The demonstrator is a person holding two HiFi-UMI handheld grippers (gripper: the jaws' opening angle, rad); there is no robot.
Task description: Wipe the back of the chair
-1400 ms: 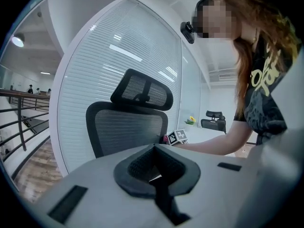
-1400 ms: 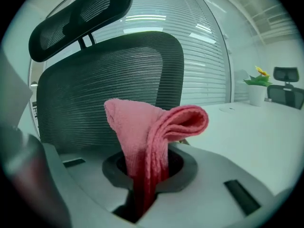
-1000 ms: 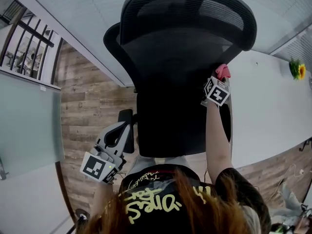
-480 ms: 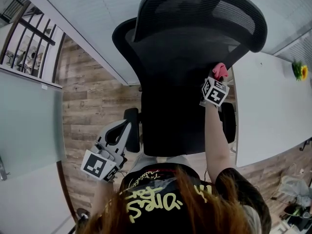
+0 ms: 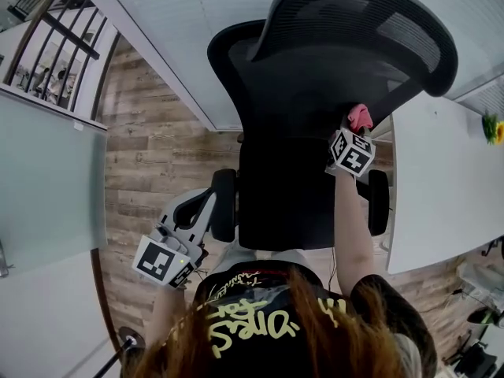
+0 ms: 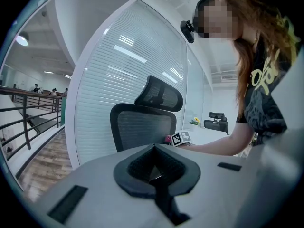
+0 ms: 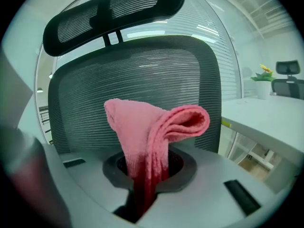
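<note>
A black mesh office chair stands in front of me, its back (image 5: 315,85) and headrest (image 5: 370,22) seen from behind. My right gripper (image 5: 356,128) is shut on a folded pink cloth (image 5: 360,116) at the right side of the chair back. In the right gripper view the cloth (image 7: 152,132) sticks up from the shut right gripper (image 7: 147,184), close before the mesh back (image 7: 137,80). My left gripper (image 5: 185,227) hangs low beside the chair's left armrest (image 5: 224,203), apart from the back. The left gripper (image 6: 154,175) is shut and holds nothing.
A white table (image 5: 441,179) with a yellow flower (image 5: 494,128) lies right of the chair. A glass wall with blinds (image 5: 181,22) runs behind it. There is wood floor (image 5: 150,172) at the left, with a railing (image 5: 55,46) beyond. Another chair (image 6: 216,120) stands far back.
The chair has shifted rightwards in the head view and its back looks turned. The right gripper with the cloth stays at the back's right side. The left gripper has barely moved.
</note>
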